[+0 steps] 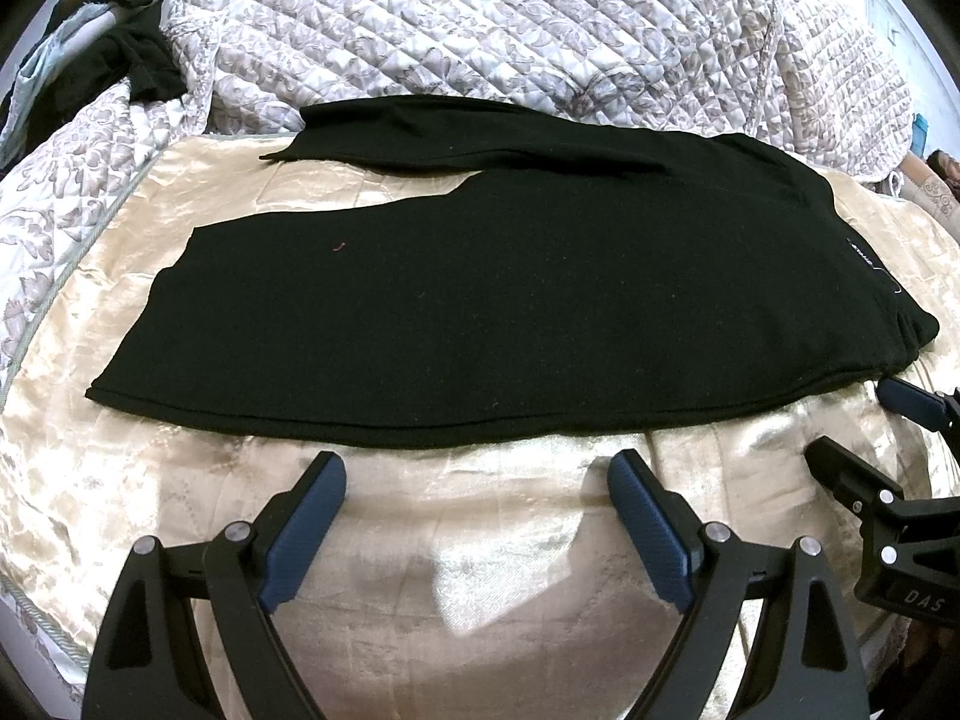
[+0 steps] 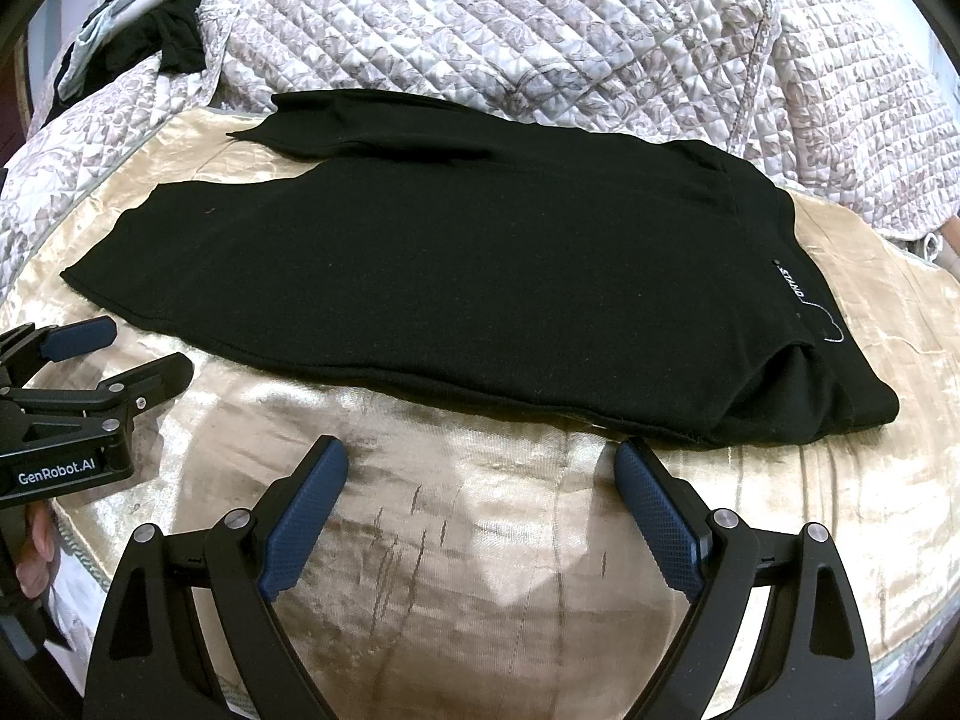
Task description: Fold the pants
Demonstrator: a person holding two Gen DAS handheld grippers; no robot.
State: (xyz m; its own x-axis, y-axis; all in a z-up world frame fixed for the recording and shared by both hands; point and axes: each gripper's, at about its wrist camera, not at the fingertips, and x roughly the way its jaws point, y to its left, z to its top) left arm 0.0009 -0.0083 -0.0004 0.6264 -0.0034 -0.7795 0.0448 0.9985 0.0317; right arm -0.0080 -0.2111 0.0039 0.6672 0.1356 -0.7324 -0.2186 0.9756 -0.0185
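Observation:
Black pants lie flat on a cream satin bedspread, waistband with a small white label to the right, leg ends to the left, one leg partly over the other. They also show in the right wrist view. My left gripper is open and empty, just short of the pants' near edge. My right gripper is open and empty, near the waistband end. The right gripper shows at the left view's right edge; the left gripper shows at the right view's left edge.
A quilted floral blanket is heaped behind the pants. Dark and pale blue clothes lie at the far left. The bedspread shows several small scratches near my right gripper. A person lies at the far right.

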